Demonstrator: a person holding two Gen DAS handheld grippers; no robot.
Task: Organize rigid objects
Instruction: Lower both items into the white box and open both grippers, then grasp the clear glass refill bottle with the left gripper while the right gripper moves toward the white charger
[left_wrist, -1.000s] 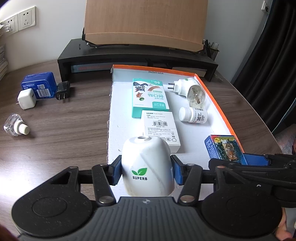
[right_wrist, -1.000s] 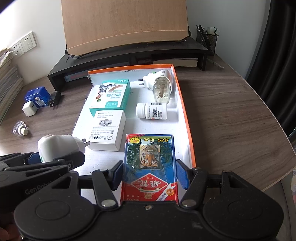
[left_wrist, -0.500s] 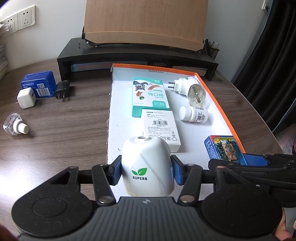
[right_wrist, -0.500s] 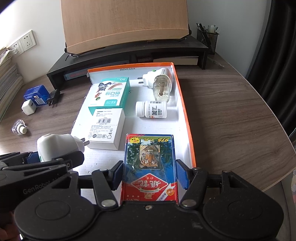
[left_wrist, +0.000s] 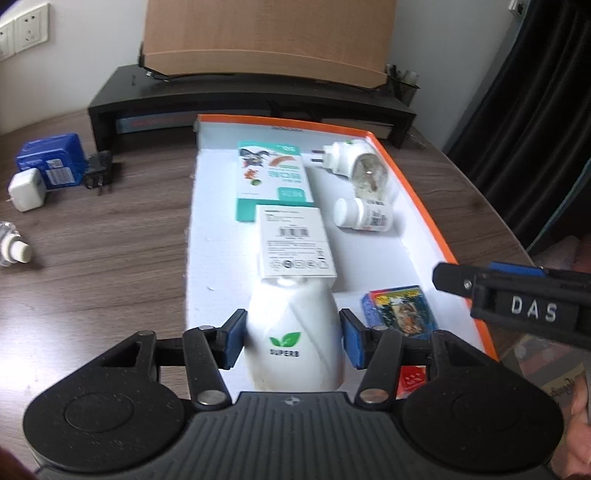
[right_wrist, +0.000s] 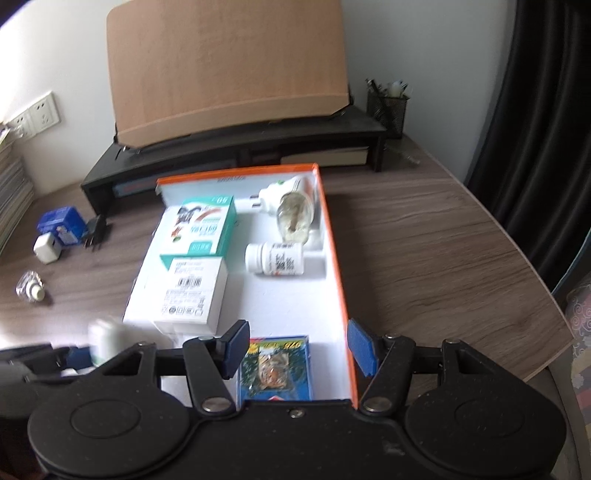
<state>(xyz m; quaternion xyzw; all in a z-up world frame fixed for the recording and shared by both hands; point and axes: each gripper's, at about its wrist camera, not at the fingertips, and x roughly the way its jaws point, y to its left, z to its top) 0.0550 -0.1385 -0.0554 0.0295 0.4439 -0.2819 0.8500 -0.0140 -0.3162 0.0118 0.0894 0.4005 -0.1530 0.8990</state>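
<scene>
A white plug-in device marked SUPERB (left_wrist: 293, 332) stands at the near end of the white tray with an orange rim (left_wrist: 417, 199). My left gripper (left_wrist: 293, 343) straddles it, its jaws opening, the blue pads just off its sides. A blue card box with a tiger picture (right_wrist: 275, 369) lies flat in the tray's near right corner. My right gripper (right_wrist: 297, 350) hovers above it, open, with a clear gap between its right pad and the box. The same card box (left_wrist: 399, 310) shows in the left wrist view, below a right gripper finger (left_wrist: 454, 277).
Further into the tray lie a white box (left_wrist: 295, 240), a green box (left_wrist: 273, 177), a pill bottle (left_wrist: 364, 218) and a plug-in vaporizer (left_wrist: 351, 166). On the table to the left are a blue box (left_wrist: 48, 158), white charger (left_wrist: 26, 188), black adapter (left_wrist: 98, 173) and small bottle (left_wrist: 11, 247).
The right gripper has let go of the card box, which now lies in the tray below it. The left pads have parted slightly from the white device.
</scene>
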